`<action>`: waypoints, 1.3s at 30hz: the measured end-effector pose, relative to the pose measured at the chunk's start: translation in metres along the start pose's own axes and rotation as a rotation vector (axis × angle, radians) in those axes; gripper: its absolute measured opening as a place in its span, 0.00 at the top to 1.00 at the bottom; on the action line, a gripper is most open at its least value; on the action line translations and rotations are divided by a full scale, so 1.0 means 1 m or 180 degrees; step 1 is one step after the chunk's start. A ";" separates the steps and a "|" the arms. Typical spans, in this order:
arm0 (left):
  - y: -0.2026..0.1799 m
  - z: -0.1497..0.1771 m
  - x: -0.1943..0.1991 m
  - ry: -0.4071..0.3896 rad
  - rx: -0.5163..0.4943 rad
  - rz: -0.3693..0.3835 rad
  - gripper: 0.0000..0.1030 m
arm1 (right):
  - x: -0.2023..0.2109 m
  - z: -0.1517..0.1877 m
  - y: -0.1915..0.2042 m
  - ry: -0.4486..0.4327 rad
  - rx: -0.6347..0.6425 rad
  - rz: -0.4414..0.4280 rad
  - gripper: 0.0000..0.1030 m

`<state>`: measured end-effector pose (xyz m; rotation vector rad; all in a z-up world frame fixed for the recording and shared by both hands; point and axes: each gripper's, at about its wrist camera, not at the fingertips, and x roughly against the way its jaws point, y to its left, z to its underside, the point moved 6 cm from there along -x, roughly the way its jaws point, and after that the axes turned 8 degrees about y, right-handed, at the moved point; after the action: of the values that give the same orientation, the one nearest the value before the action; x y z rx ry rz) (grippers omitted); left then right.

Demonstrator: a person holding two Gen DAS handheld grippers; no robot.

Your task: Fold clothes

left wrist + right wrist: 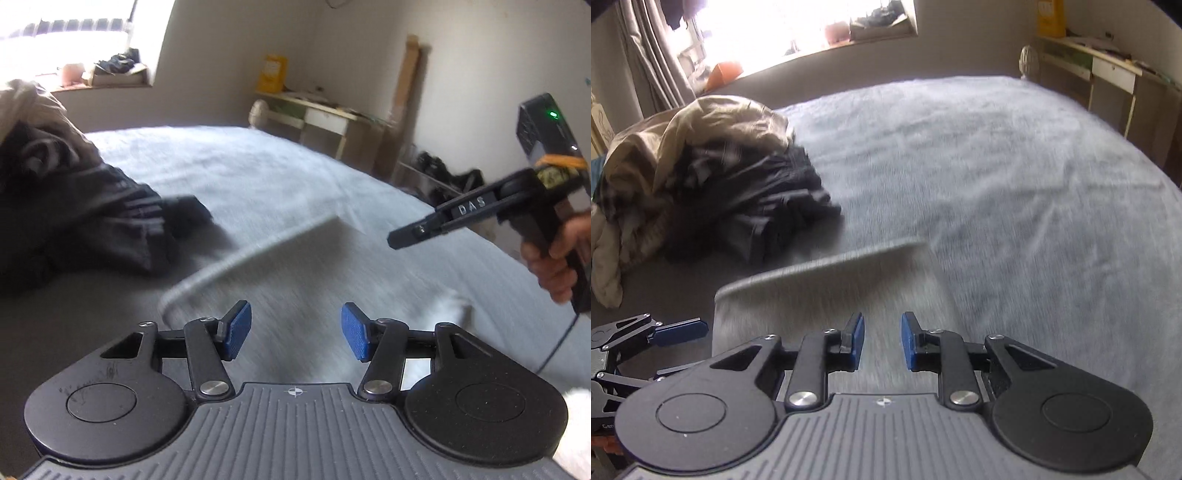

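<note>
Plainly, a grey garment point(831, 295) lies flat on the bed point(1015, 166) just below both grippers, its far edge straight and its far corner square — whether that neat edge is a fold or only a hem, blur hides. Left of the garment sits a pile point(713, 192) of crumpled clothes, dark pleated cloth under a tan, shiny-looking piece, so some folding is surely left; how much of the grey one is folded, I cannot judge. The left gripper point(296, 334) hangs released, blue ribbed pads wide apart with nothing between them. The right gripper point(882, 341) is also released, its gap narrower, empty over the garment. The garment looks a soft knit, thin and limp — the bed cover is fuzzy, pale blue-grey. A hand point(554, 258) grips the right handle.
</note>
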<state>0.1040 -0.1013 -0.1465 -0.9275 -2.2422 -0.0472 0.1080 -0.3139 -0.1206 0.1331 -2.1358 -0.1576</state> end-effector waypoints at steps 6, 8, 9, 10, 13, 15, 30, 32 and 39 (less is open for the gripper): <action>0.010 0.012 -0.038 0.0228 -0.0201 -0.0131 0.44 | -0.053 0.005 -0.013 0.0271 -0.0132 0.0109 0.77; 0.006 0.004 -0.022 0.0094 -0.0207 -0.0053 0.44 | -0.039 -0.005 -0.013 0.0174 -0.0236 -0.0009 0.77; 0.006 -0.001 -0.018 0.0034 -0.0175 -0.0044 0.44 | -0.032 -0.012 -0.012 0.0037 -0.0268 -0.0088 0.77; 0.008 -0.005 -0.017 -0.0017 -0.0132 -0.0054 0.43 | -0.030 -0.019 -0.013 -0.0074 -0.0312 -0.0121 0.77; 0.016 -0.008 -0.028 0.0024 -0.0034 -0.0137 0.40 | -0.045 -0.028 -0.020 -0.0121 -0.0501 -0.0088 0.76; 0.018 0.001 -0.046 0.0160 -0.0082 -0.0195 0.40 | -0.072 -0.023 -0.030 0.0101 -0.0674 0.0005 0.76; -0.080 0.023 0.038 0.0253 -0.0654 0.0723 0.39 | 0.056 0.078 -0.086 -0.0211 -0.2783 -0.1374 0.75; -0.102 0.037 0.035 0.0364 -0.0979 0.0673 0.39 | 0.055 0.103 -0.087 -0.0102 -0.3104 -0.1587 0.75; -0.132 0.066 0.016 0.0601 -0.1496 0.0235 0.41 | 0.030 0.156 -0.069 0.0116 -0.3640 -0.1981 0.74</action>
<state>-0.0262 -0.1710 -0.1573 -1.1928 -2.0526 -0.6244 -0.0374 -0.3772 -0.1910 0.1100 -1.6086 -1.6510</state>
